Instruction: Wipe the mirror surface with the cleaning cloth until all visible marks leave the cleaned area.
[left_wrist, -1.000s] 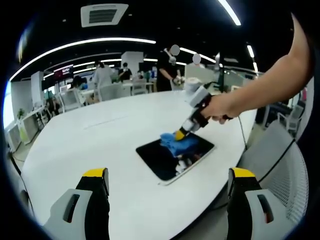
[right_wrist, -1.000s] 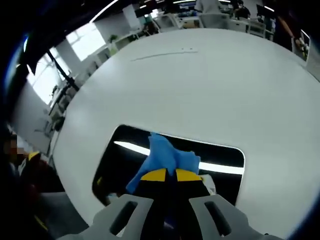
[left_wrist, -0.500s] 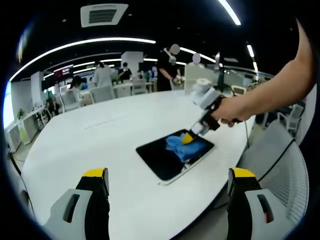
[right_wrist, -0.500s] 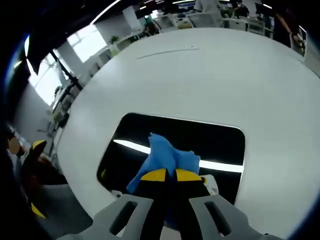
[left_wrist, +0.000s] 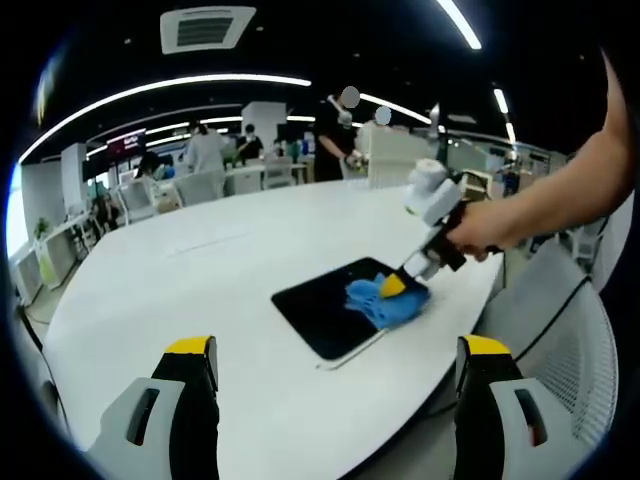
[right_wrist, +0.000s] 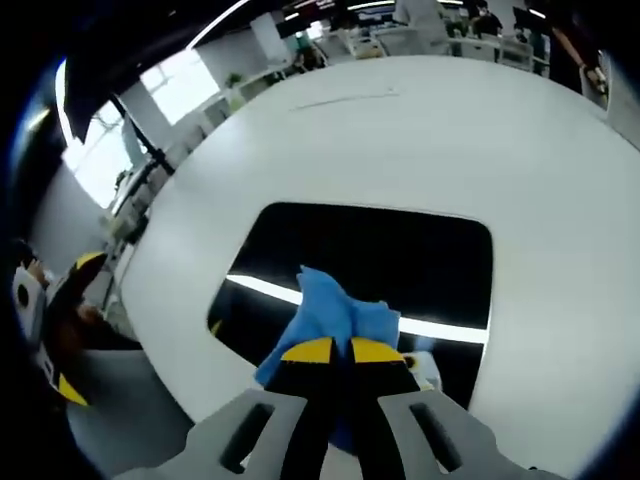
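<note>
A dark rectangular mirror (left_wrist: 335, 315) lies flat at the centre of the left gripper view, near the lower-right rim of a broad white counter (left_wrist: 180, 290), its glass throwing back a ceiling light strip. A crumpled blue cleaning cloth (left_wrist: 385, 300) sits on the mirror's right corner, pinched in the right claw (left_wrist: 392, 286), whose yellow-tipped jaws are clenched on the fabric; a person's hand (left_wrist: 480, 232) drives it from the right of the frame. The left claw (left_wrist: 335, 350) hangs released at the bottom of its own view, jaws wide apart, well short of the mirror. Judged from here, the cloth is working close to both the mirror's edge and the counter's rim, so a hard stroke toward the lower right could push the unsecured mirror off the counter or run the cloth off the glass. Open counter stretches to the upper left, leaving ample room for strokes that way.
</note>
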